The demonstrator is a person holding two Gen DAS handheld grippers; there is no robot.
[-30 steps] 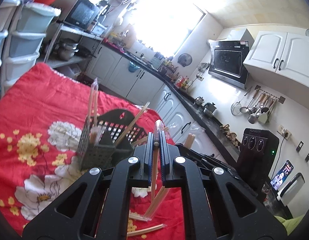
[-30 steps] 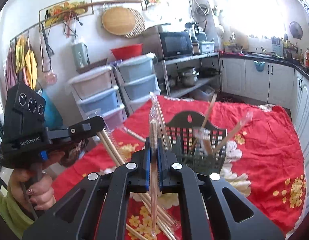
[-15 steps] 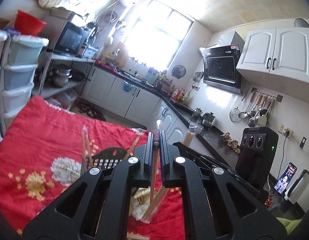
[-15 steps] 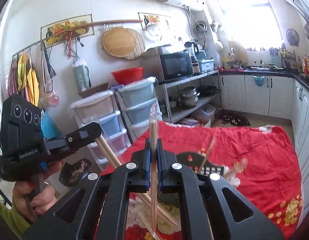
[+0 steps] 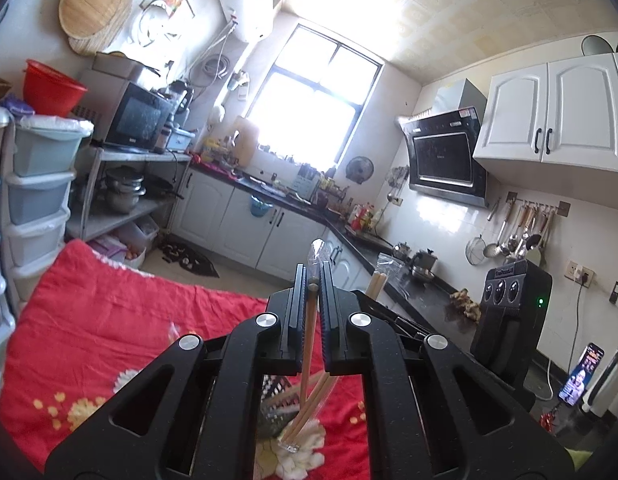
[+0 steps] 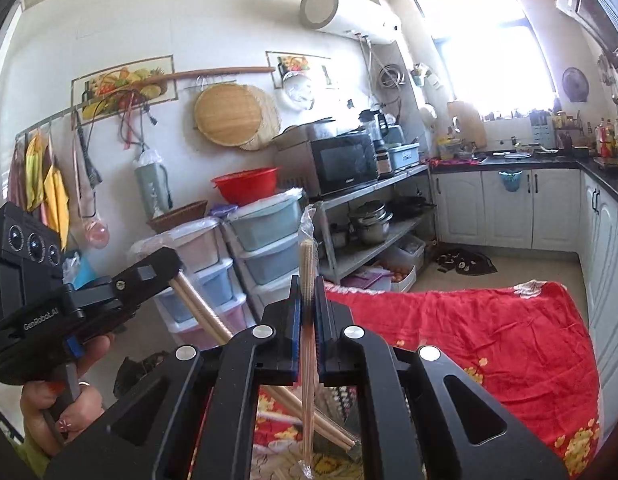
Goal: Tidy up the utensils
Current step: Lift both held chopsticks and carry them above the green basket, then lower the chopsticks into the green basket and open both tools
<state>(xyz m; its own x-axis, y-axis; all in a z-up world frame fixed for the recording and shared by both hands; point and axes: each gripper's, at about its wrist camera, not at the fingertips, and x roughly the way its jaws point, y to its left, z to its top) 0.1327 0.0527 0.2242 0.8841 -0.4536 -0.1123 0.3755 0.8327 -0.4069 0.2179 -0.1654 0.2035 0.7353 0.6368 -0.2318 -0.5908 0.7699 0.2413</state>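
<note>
My left gripper (image 5: 310,280) is shut on a pair of wooden chopsticks in a clear plastic sleeve (image 5: 309,344), held upright high above the red flowered cloth (image 5: 109,320). My right gripper (image 6: 307,288) is shut on another sleeved pair of chopsticks (image 6: 307,320), also upright. The left gripper shows in the right wrist view (image 6: 149,276) at the left, with its chopsticks (image 6: 201,312) slanting down. The dark utensil basket (image 5: 277,396) is mostly hidden below both grippers; a bit of it shows in the right wrist view (image 6: 341,400).
The red cloth (image 6: 489,340) covers the table. Stacked plastic drawers (image 6: 265,240) and a metal shelf with a microwave (image 6: 345,164) stand beyond the table. White cabinets and a dark counter (image 5: 349,236) line the far wall. Loose chopsticks (image 6: 277,416) lie on the cloth.
Both grippers have risen and tilted upward with their chopsticks. The basket has dropped almost out of sight below the fingers in both views.
</note>
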